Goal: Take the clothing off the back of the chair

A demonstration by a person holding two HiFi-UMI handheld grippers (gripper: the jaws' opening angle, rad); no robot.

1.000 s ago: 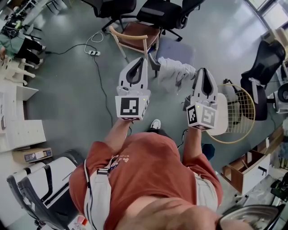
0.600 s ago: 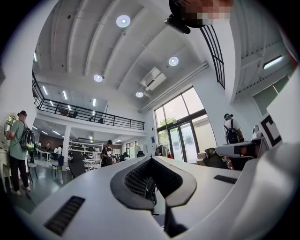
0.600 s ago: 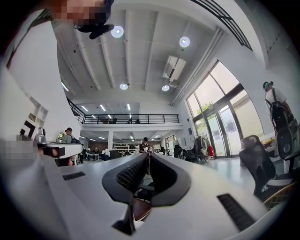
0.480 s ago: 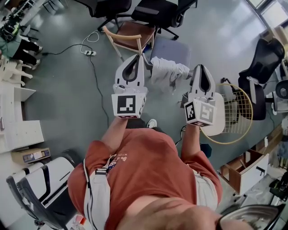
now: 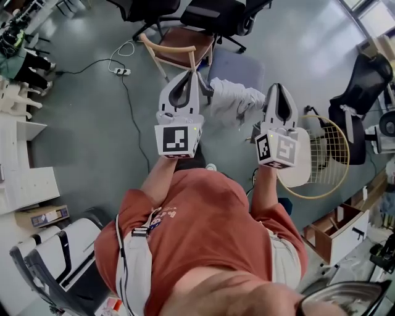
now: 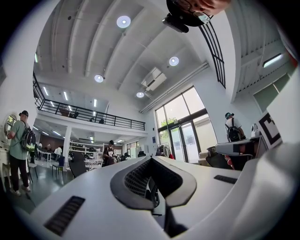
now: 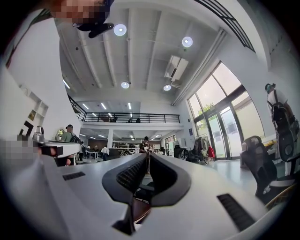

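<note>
Head view, looking steeply down: a person in a red shirt holds both grippers out in front, side by side and well apart.

Left gripper: centre-left of the frame. In the left gripper view its jaws are closed tip to tip, with nothing between them. Only the hall shows past the tips: ceiling lights, a railed gallery and tall windows.

Right gripper: centre-right of the frame. In the right gripper view its jaws are likewise closed on nothing.

Clothing: a white, crumpled garment just above the centre of the head view, lying between the two gripper tips. Neither gripper holds it. Whether either tip touches it cannot be told. It is bunched at the near edge of a grey-blue seat; what supports it underneath is hidden by the fabric.

Surroundings, head view:
- A wooden chair with a brown seat stands at upper centre, just left of the grey-blue seat.
- Black office chairs stand along the top edge.
- A cable runs down the grey floor from a power strip at upper left.
- A round wire basket sits at the right, next to the right gripper's marker cube.
</note>
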